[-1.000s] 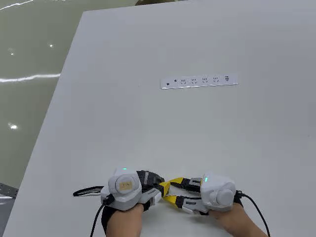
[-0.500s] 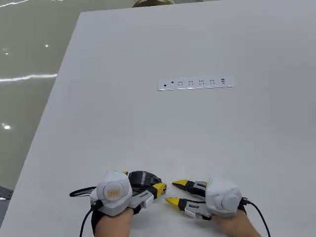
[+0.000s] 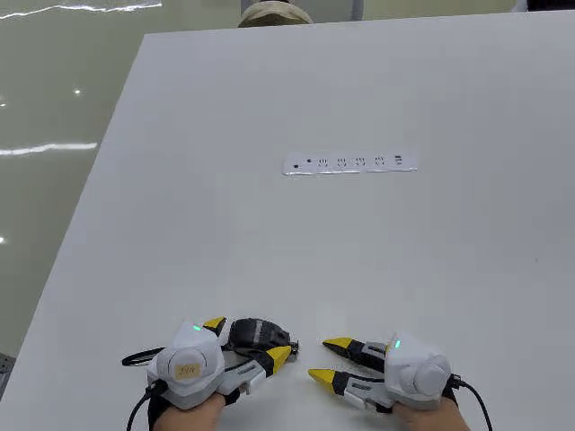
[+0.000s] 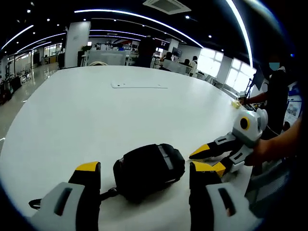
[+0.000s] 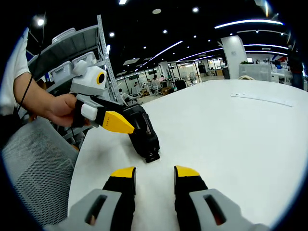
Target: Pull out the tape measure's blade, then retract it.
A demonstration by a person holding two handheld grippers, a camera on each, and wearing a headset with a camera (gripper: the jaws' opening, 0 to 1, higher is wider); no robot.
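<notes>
The black tape measure [image 3: 256, 333] lies on the white table [image 3: 359, 81] near its front edge, blade fully in, a thin black strap [image 3: 135, 357] trailing to its left. My left gripper [image 3: 246, 340] is open around it, yellow-tipped jaws on either side. In the left gripper view the tape measure [image 4: 149, 171] sits between the jaws of that gripper [image 4: 147, 167] with small gaps on both sides. My right gripper [image 3: 329, 359] is open a short way right of it, holding nothing. From the right gripper [image 5: 155, 172] the tape measure [image 5: 144, 132] lies just ahead.
A white power strip [image 3: 350, 163] lies flat at mid-table, seen also as the power strip [image 4: 139, 85] far ahead. The table's left edge [image 3: 90, 215] drops to a shiny floor. A round object [image 3: 274, 13] pokes up past the far edge.
The right gripper has drawn back to the right, away from the tape measure and the left jaws. Both hands sit lower in the picture, as the head camera has tilted.
</notes>
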